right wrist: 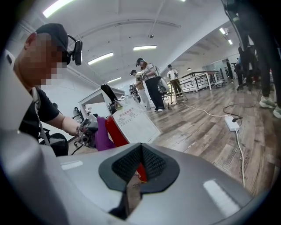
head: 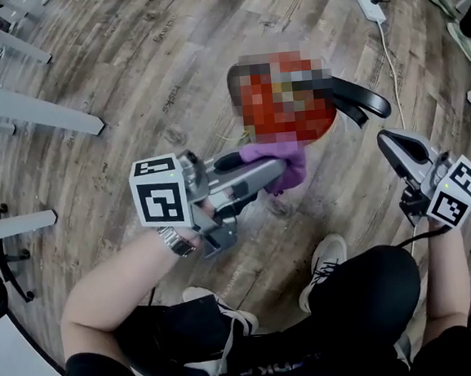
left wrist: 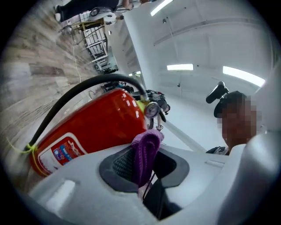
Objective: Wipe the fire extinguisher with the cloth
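My left fingers (left wrist: 124,163) are drawn narrow around a fold of the purple cloth (left wrist: 147,149), the pads pinching it so that a bunched end sticks out past the tips. The left gripper (head: 276,170) reaches forward from above my knee, roughly level, and the cloth at its tip lies against the upper side of the fire extinguisher (head: 316,123), just below the valve. In the left gripper view the red cylinder fills the space right behind the cloth, with the pressure gauge (left wrist: 152,110) just above it and the black hose (left wrist: 79,90) arching over the body down to a yellow tie near the base. My right gripper (head: 389,139) is off to the right of the extinguisher, near the black lever (head: 363,98) but apart from it; its jaws are pressed together with nothing between them. Along those jaws I see the extinguisher standing upright on the wooden floor (right wrist: 197,127), a white tag (right wrist: 134,123) hanging on its side, and the cloth on the far side of the tag. Further off on the floor lies a white power strip (right wrist: 231,124) with its cable, and well beyond that several people (right wrist: 149,85) stand near metal racks.
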Available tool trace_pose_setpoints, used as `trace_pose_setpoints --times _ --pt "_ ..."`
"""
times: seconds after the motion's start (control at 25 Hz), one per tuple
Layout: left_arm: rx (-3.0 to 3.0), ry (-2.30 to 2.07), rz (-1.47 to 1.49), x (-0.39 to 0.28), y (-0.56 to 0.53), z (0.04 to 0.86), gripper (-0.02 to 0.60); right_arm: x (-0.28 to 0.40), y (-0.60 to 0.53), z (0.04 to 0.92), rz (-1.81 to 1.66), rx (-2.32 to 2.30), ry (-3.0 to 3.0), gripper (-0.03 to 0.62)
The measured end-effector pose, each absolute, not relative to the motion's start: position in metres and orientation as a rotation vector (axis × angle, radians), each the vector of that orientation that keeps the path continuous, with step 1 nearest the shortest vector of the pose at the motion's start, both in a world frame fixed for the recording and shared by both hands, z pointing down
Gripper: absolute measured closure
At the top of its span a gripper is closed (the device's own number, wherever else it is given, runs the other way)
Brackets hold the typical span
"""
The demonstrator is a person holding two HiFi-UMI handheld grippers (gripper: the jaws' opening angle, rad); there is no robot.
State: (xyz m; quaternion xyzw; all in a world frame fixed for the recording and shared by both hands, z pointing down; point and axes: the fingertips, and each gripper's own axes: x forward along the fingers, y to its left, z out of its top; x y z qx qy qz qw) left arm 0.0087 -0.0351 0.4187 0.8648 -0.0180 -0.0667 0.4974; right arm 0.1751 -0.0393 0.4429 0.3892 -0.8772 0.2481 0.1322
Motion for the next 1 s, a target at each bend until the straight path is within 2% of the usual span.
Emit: trace_pose_setpoints --times 0.2,0.48,0.6,0.8,1.0 --pt "1.959 -0.168 -0.027 0.016 -0.028 0.509 0.511 0.19 -0.034 0.463 0.783 1.155 -2.511 0.589" --pt "1.757 -0.334 0.278 0.016 -0.014 0.705 0.511 0.195 -0.031 0.499 0.873 1.137 -2.473 0.589" --pt "1.686 -0.421 0.334 0.011 -0.014 0.765 0.509 0.195 -0.029 0.514 0.908 1.113 -2.454 0.59" --pt "1.653 -0.441 0.359 0.011 -0.012 0.785 0.511 0.196 -0.021 0.52 0.937 1.107 -2.437 0.589" --pt "1.631 -0.387 0.249 0.017 -0.009 0.743 0.511 0.196 -0.019 0.513 0.921 1.131 -2.444 0.589"
